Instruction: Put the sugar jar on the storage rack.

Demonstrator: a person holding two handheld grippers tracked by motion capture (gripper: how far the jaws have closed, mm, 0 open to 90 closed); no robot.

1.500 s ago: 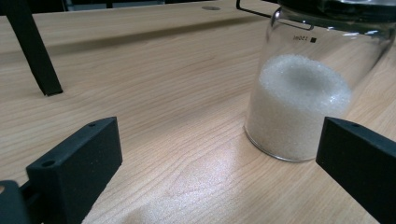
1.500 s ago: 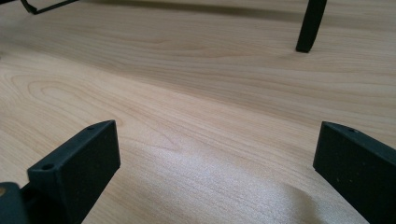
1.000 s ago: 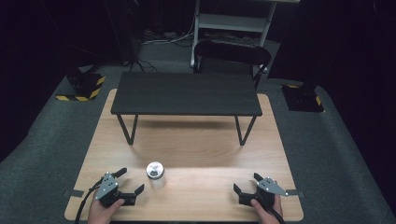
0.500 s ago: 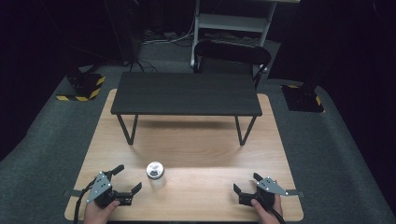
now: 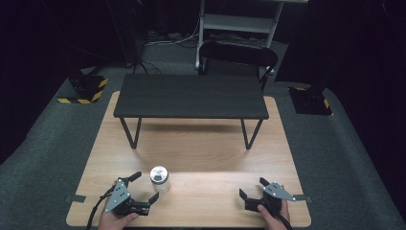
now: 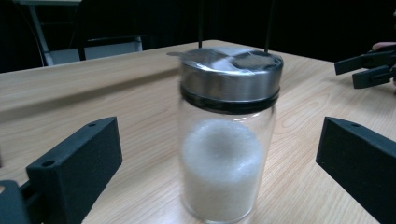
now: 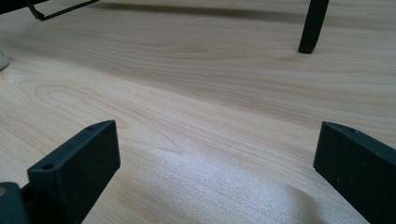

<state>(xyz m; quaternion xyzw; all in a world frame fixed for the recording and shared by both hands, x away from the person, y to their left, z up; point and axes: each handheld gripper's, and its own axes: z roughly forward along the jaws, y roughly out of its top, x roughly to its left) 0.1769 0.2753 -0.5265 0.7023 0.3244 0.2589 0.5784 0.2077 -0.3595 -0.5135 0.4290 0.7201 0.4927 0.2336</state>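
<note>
A small glass jar (image 5: 159,178) with a steel lid and white powder inside stands upright on the wooden tabletop (image 5: 206,148), near the front left. My left gripper (image 5: 145,186) is open just short of it, jaws pointing right. In the left gripper view the jar (image 6: 228,140) stands centred just ahead of the two jaws, touching neither. My right gripper (image 5: 252,187) rests open at the front right with only bare wood between its jaws (image 7: 217,149). It is also visible far off in the left gripper view (image 6: 369,70).
A low black bench (image 5: 191,96) on thin metal legs stands across the back half of the tabletop; one leg (image 7: 312,28) is ahead of my right gripper. A black chair (image 5: 238,52) sits beyond the table. Grey carpet surrounds it.
My left gripper has shifted right and turned toward the jar, so its jaws now face it closely. The right gripper has hardly moved. The jar stays in place.
</note>
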